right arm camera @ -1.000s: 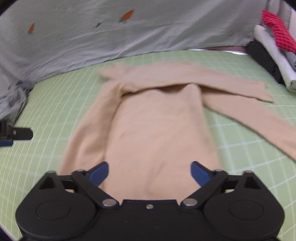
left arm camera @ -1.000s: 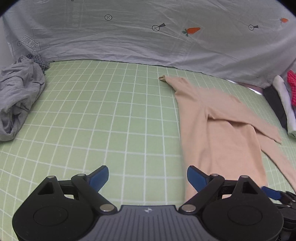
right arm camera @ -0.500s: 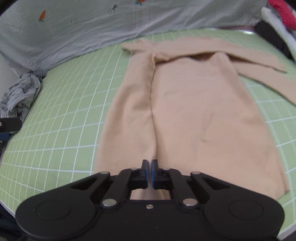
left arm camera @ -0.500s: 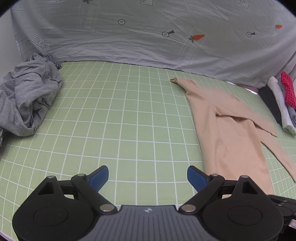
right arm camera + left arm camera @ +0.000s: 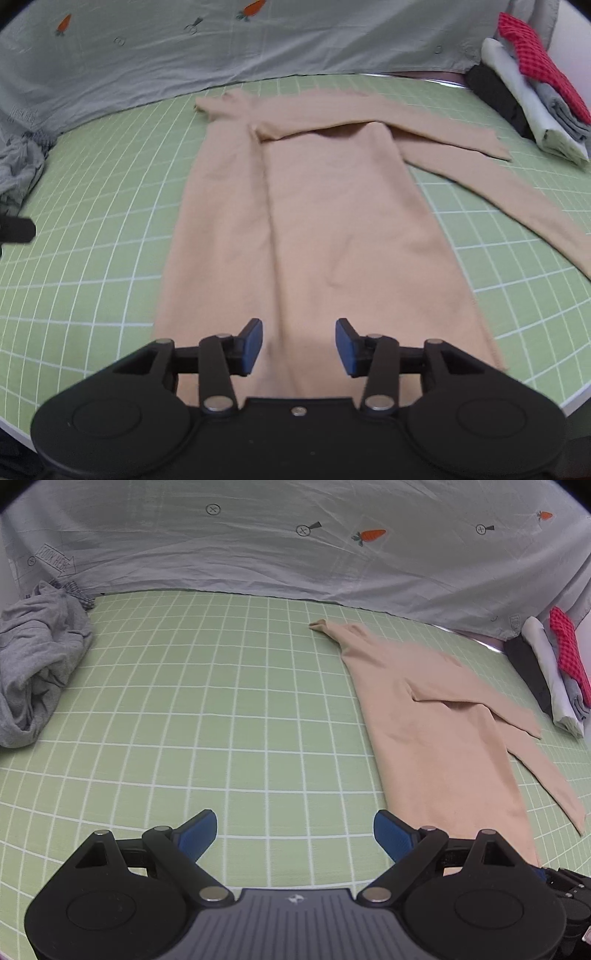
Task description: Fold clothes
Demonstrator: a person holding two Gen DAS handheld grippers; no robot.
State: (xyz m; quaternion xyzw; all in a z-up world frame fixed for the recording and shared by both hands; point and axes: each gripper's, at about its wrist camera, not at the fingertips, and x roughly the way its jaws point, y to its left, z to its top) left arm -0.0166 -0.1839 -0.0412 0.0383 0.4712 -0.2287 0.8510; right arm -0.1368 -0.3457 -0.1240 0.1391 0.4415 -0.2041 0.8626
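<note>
A beige long-sleeved garment (image 5: 325, 206) lies flat on the green grid mat (image 5: 110, 192), its left side folded over the body and one sleeve stretching out to the right. It also shows in the left wrist view (image 5: 436, 716) on the right. My right gripper (image 5: 298, 345) is open and empty, just above the garment's near hem. My left gripper (image 5: 295, 830) is open and empty over bare mat (image 5: 207, 709), left of the garment.
A crumpled grey garment (image 5: 37, 664) lies at the mat's left edge. A stack of folded clothes (image 5: 524, 85) with a red checked piece on top sits at the far right. A grey carrot-print sheet (image 5: 295, 542) hangs behind the mat. The table's front edge (image 5: 576, 398) is near the right gripper.
My right gripper was shut at the garment's near hem half a second ago and is now open. The left gripper stayed open and shifted only slightly.
</note>
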